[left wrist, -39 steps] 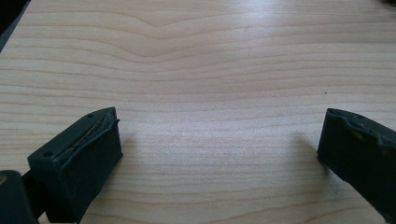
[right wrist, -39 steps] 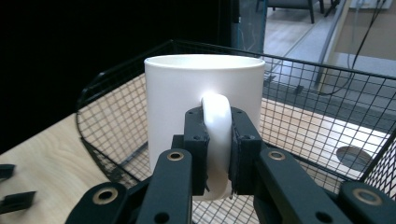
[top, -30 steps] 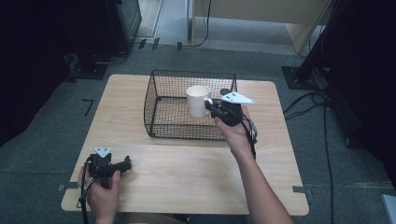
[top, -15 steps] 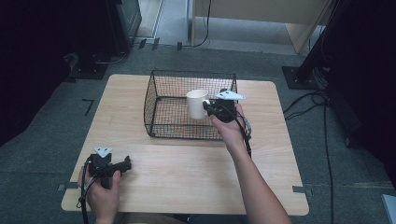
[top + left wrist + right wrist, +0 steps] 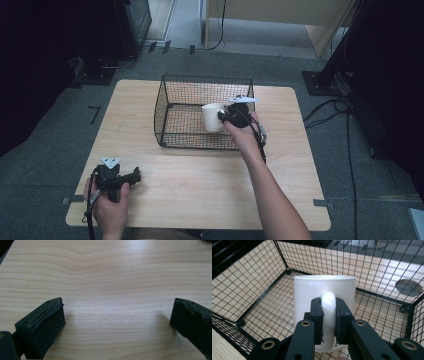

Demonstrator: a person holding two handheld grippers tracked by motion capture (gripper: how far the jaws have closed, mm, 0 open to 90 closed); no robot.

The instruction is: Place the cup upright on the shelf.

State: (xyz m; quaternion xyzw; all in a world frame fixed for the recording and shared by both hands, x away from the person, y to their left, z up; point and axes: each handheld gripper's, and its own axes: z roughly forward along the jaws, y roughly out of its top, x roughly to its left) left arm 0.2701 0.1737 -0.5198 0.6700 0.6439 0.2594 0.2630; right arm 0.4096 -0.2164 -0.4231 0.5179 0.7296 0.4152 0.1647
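A white mug (image 5: 212, 117) (image 5: 324, 290) hangs upright inside the black wire basket (image 5: 172, 95) (image 5: 249, 290), near the basket's right wall. My right gripper (image 5: 222, 116) (image 5: 328, 312) is shut on the mug's handle, its pads clamped on either side of the loop. Whether the mug's base touches the basket floor is hidden. My left gripper (image 5: 131, 176) (image 5: 117, 315) rests at the table's front left corner in a hand, open, with bare wood between its jaws.
The wooden table (image 5: 200, 185) has free room in front of the basket and to its left. A round hole (image 5: 408, 287) in the tabletop lies beyond the basket's far wall. Cables (image 5: 345, 115) trail on the floor to the right.
My right gripper has carried the mug down and a little to the left, deeper into the basket. The left gripper has stayed in place.
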